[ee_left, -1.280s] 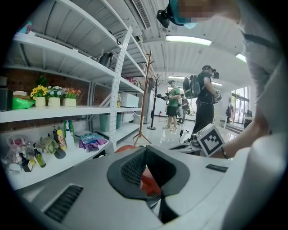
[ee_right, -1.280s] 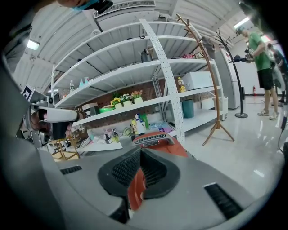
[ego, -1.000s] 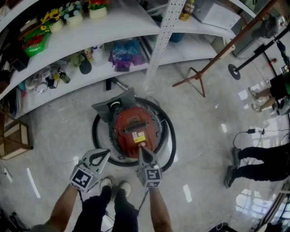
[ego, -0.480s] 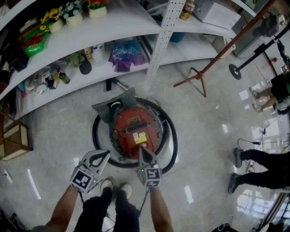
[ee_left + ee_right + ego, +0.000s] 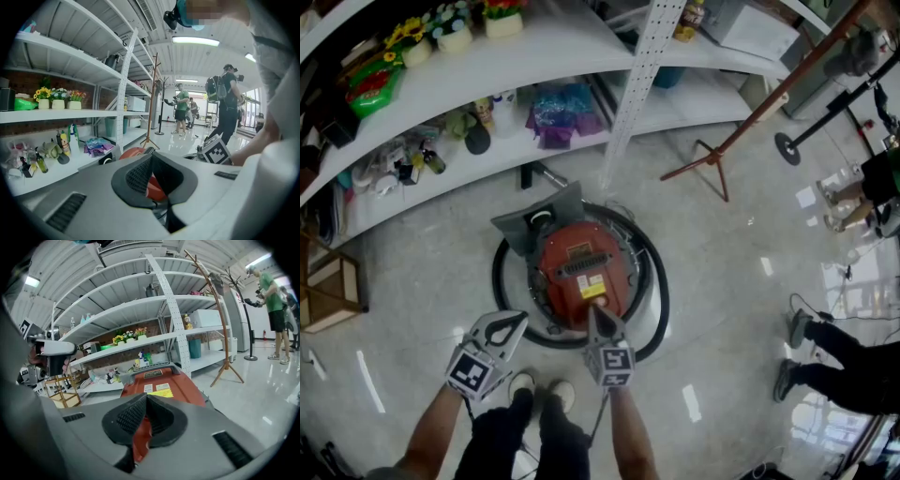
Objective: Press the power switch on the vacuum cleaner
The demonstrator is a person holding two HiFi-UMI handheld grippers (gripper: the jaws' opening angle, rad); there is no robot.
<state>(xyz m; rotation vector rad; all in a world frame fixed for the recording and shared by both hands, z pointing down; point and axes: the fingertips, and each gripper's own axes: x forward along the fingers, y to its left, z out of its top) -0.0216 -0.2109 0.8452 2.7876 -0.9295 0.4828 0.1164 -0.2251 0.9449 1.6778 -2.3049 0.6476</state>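
Note:
The red drum vacuum cleaner (image 5: 578, 269) stands on the pale floor, ringed by its black hose (image 5: 652, 309). A grey handle piece (image 5: 534, 223) lies on its far side and a yellow label (image 5: 592, 286) on its near side. My right gripper (image 5: 593, 309) is shut, its tip at the vacuum's near edge just below the label. In the right gripper view the red lid (image 5: 164, 383) fills the space past the right gripper (image 5: 146, 398). My left gripper (image 5: 519, 319) is shut and hangs left of the vacuum, apart from it. The red body (image 5: 157, 187) shows behind the left gripper (image 5: 152, 155). I cannot make out a switch.
White shelves (image 5: 534, 52) with potted flowers, bottles and bags curve behind the vacuum. A wooden coat stand (image 5: 712, 155) rises at the right, and a wooden crate (image 5: 328, 286) sits at the left. A person's legs (image 5: 834, 361) are at the far right. My shoes (image 5: 539, 389) are just behind the hose.
Both grippers hold almost still. The legs of the person at the right have shifted farther right and down.

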